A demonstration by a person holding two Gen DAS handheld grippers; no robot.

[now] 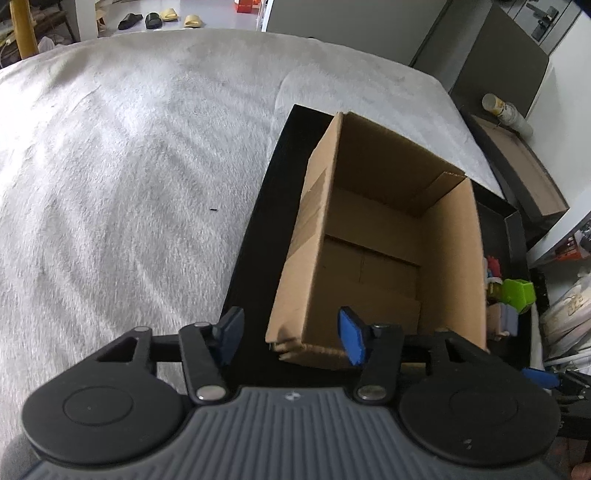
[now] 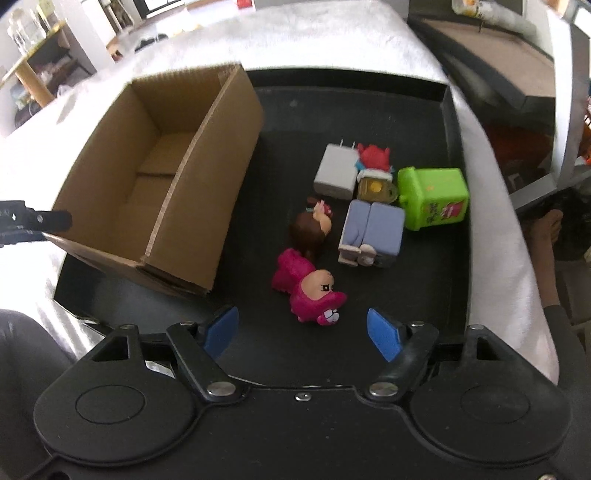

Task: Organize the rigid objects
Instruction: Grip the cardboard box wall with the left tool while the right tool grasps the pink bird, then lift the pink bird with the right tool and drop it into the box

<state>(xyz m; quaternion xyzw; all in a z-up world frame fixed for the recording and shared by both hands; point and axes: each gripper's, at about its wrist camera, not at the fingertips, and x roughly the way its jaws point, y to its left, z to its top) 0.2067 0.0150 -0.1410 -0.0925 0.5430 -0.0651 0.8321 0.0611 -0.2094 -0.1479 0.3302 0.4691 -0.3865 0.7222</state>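
An open, empty cardboard box stands in a black tray on a white fuzzy cover. Right of the box lie small toys: a pink figure, a brown-haired figure, a lilac block toy, a white charger, a red figure, a yellow piece and a green bin toy. My left gripper is open over the box's near corner. My right gripper is open just short of the pink figure.
The white cover spreads left of the tray. A dark flat box with a white bottle sits at the right edge. Slippers lie on the far floor. A person's foot shows at the right.
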